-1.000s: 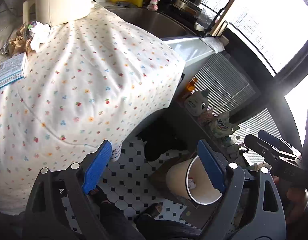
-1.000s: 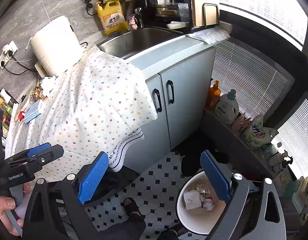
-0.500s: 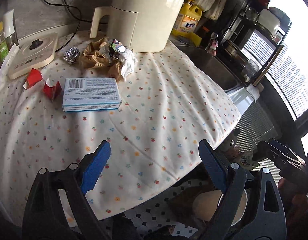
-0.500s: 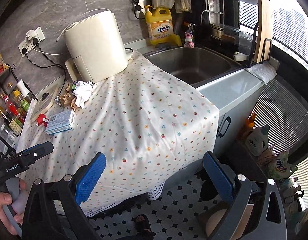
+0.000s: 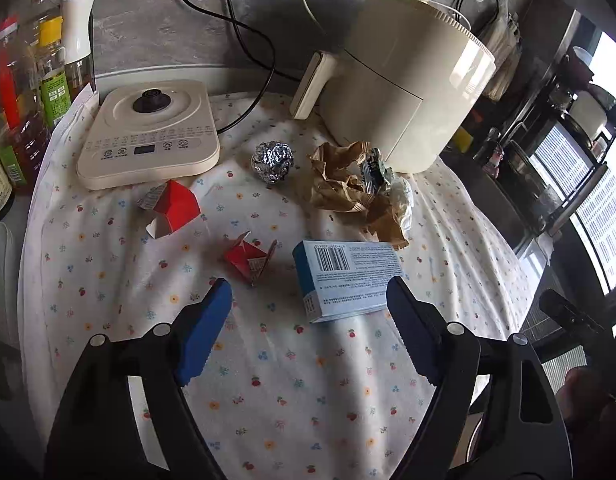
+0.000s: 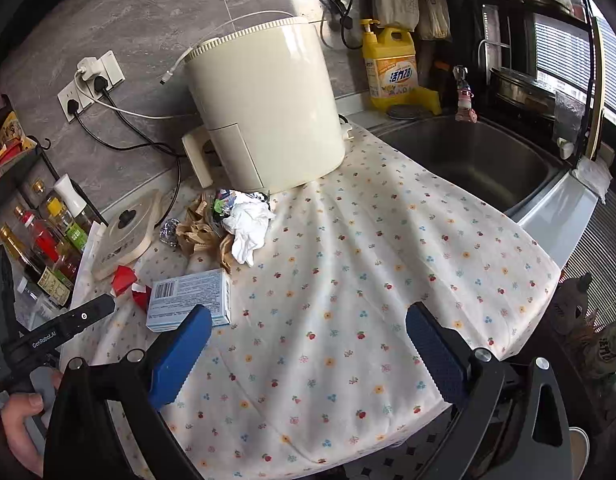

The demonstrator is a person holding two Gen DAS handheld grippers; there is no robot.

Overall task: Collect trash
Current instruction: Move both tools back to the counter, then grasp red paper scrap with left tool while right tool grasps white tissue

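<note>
Both wrist views down onto one shared tablecloth (image 5: 308,380).

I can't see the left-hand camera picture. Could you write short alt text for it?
An open left gripper with blue fingers hovers over a floral tablecloth strewn with trash: a blue box, two torn red cartons, a foil ball and crumpled brown paper. Behind stand a cream air fryer and an induction cooker.

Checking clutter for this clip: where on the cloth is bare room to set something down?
The floral cloth is bare from the sink side to its front edge. Trash crowds the far left: blue box, brown paper, foil ball, red scraps, hemmed by the air fryer and cooktop.
</note>
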